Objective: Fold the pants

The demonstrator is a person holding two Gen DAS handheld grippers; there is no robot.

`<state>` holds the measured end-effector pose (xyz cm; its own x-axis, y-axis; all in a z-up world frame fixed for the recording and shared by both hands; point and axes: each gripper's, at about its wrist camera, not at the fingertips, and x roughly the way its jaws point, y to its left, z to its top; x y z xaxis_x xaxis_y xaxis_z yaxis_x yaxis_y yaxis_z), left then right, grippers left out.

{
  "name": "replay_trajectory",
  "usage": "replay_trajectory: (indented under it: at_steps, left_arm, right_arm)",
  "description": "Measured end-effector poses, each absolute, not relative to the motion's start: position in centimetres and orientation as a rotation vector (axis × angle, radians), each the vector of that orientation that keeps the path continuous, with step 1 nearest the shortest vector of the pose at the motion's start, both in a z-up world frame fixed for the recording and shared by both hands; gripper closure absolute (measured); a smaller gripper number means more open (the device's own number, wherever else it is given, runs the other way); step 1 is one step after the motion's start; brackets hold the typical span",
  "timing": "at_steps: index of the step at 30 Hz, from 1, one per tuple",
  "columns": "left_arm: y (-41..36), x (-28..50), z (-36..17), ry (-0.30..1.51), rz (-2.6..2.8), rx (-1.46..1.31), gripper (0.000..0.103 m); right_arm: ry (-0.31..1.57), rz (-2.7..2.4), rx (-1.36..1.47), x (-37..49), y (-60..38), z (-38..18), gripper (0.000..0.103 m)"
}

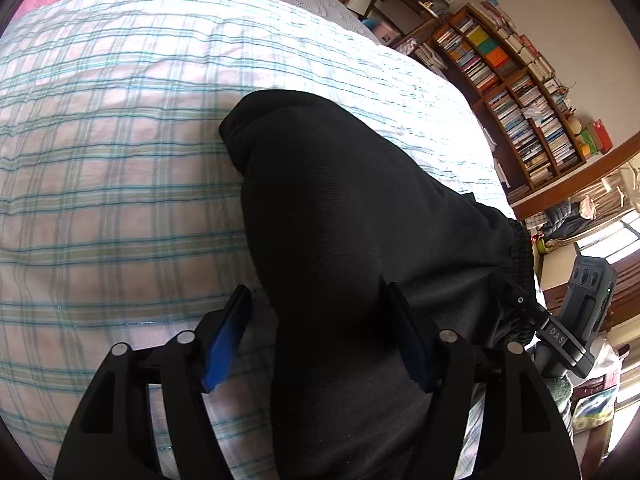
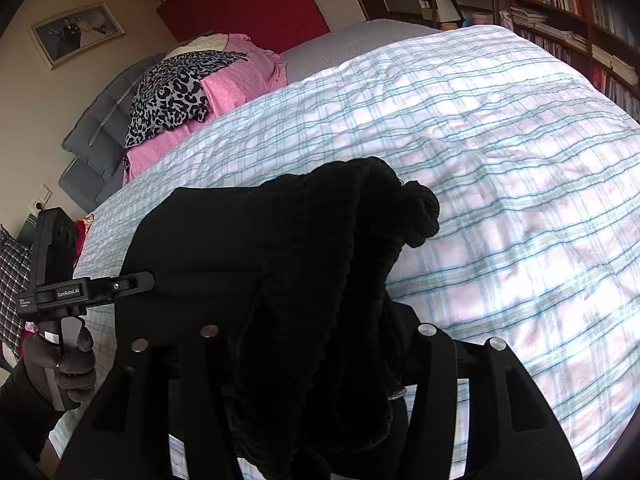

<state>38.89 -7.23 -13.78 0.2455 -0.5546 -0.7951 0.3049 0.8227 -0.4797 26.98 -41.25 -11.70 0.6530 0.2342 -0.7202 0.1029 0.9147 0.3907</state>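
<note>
Plaid bedding fills the left wrist view, bookshelves beyond. Black pants lie on it, long axis running from the camera up toward a rounded fold, elastic waistband at right. The left gripper straddles the cloth, fingers spread wide. From the right wrist, the right gripper is buried in bunched waistband; its fingers' spacing is hidden.

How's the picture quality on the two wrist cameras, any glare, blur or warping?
Left wrist: strong fisheye bending of the bookshelf, sunlit glare on the plaid bedspread, black pants nearly detail-free. Right wrist: the same curved warping, pants underexposed, bedspread bright, slightly soft at right.
</note>
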Motion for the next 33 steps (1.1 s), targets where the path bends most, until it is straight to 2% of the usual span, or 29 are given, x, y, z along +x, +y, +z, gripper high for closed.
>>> replay_trajectory:
  at_steps: [2,4,12,16,24,33]
  left_arm:
    - [-7.1,38.5,-13.6,1.173,-0.577,-0.223,0.027]
    - [-7.4,38.0,-13.0,1.146,-0.541,-0.154,0.024]
    - [-6.8,33.4,-9.3,1.006,-0.461,0.027,0.023]
    - [-7.1,30.9,-8.8,0.959,-0.447,0.097,0.018]
    - [-8.3,28.5,-10.7,1.011,-0.470,0.123,0.018]
    - [-8.7,28.2,-13.5,1.040,-0.458,0.183,0.017]
  right_arm:
    - [0.861,0.034,0.405,26.6,-41.1,-11.7,0.032]
    - [0.858,0.010,0.398,26.4,-41.2,-11.3,0.028]
    - [0.762,-0.138,0.224,22.3,-39.7,-6.5,0.026]
    - [0.748,-0.113,0.134,20.3,-37.0,-5.6,0.026]
    - [0.825,-0.100,0.063,18.7,-33.5,-8.6,0.026]
    - [0.916,-0.125,0.102,19.8,-34.2,-12.8,0.026]
